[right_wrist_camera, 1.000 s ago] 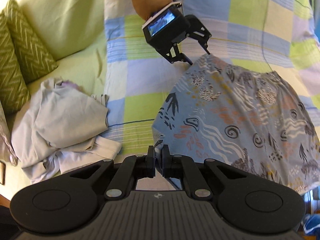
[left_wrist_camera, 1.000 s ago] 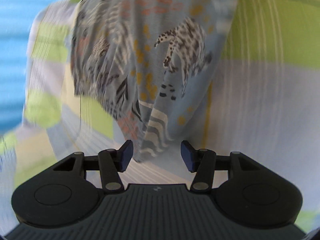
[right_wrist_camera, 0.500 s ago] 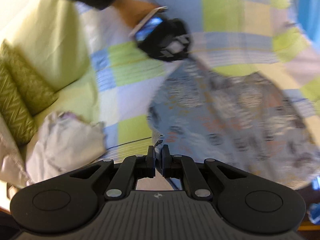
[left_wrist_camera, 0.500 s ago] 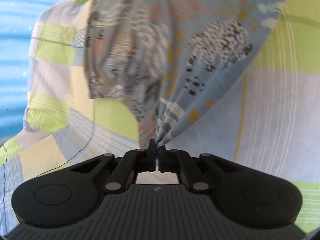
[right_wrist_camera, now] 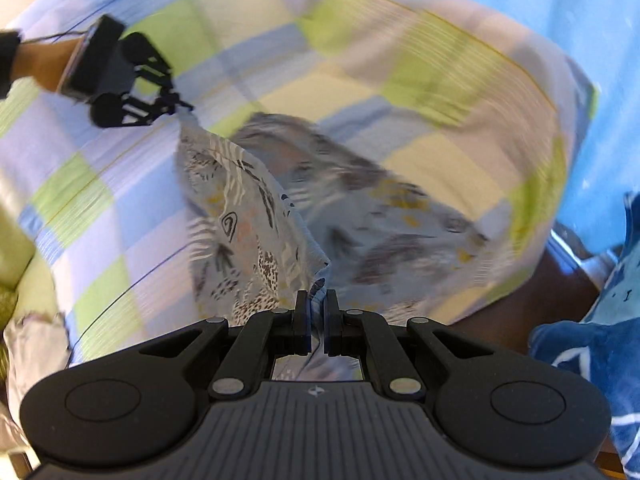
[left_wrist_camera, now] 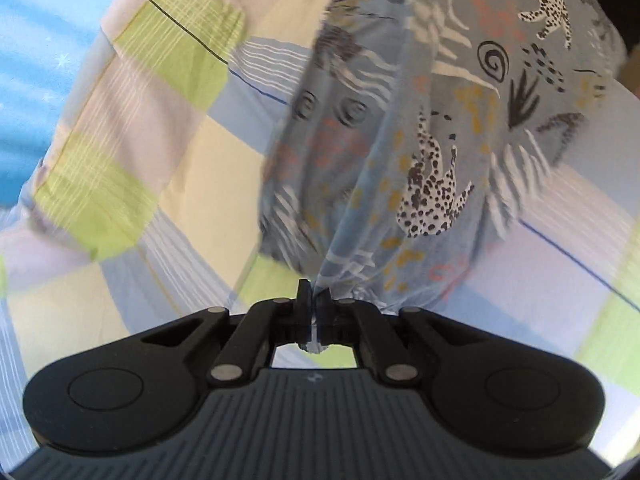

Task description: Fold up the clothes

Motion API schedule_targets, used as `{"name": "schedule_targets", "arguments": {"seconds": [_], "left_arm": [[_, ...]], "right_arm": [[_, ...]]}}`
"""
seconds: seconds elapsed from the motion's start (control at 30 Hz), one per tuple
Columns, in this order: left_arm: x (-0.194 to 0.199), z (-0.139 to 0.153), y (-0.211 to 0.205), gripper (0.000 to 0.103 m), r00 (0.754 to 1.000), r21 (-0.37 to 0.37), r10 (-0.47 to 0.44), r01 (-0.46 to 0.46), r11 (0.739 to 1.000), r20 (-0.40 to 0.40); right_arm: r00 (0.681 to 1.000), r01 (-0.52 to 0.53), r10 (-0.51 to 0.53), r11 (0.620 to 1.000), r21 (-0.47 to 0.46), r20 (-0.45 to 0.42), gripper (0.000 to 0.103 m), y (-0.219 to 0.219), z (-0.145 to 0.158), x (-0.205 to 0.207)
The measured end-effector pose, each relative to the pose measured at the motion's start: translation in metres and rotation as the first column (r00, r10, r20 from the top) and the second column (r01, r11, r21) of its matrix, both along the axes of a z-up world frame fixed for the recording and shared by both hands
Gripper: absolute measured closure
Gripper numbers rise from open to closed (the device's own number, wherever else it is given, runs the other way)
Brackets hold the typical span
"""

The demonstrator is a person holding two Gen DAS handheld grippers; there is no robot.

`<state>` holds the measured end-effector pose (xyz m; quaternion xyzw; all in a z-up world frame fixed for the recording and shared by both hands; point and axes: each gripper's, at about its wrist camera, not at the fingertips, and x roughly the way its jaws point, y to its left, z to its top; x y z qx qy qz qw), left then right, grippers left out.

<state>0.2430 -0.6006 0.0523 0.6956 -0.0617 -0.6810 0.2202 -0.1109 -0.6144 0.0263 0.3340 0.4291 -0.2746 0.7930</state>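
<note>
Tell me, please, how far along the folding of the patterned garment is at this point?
Early stage. Done: both grips are set, the left gripper and right gripper each shut on an edge of the patterned garment. In hand: the cloth is lifted and stretched between them above the checked bedsheet, with blur suggesting motion. Left: no fold is laid yet, and a pale crumpled garment waits at the edge.
</note>
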Motion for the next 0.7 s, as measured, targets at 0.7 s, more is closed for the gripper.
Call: {"name": "schedule_targets", "arguments": {"seconds": [0.7], "left_arm": [[-0.014,-0.066,-0.11,0.079,0.963,0.026,0.262,-0.264,0.964,0.058]], "right_arm": [[0.99,0.138,-0.135,0.971,0.197,-0.026,0.098,-0.144,-0.116,-0.037]]}}
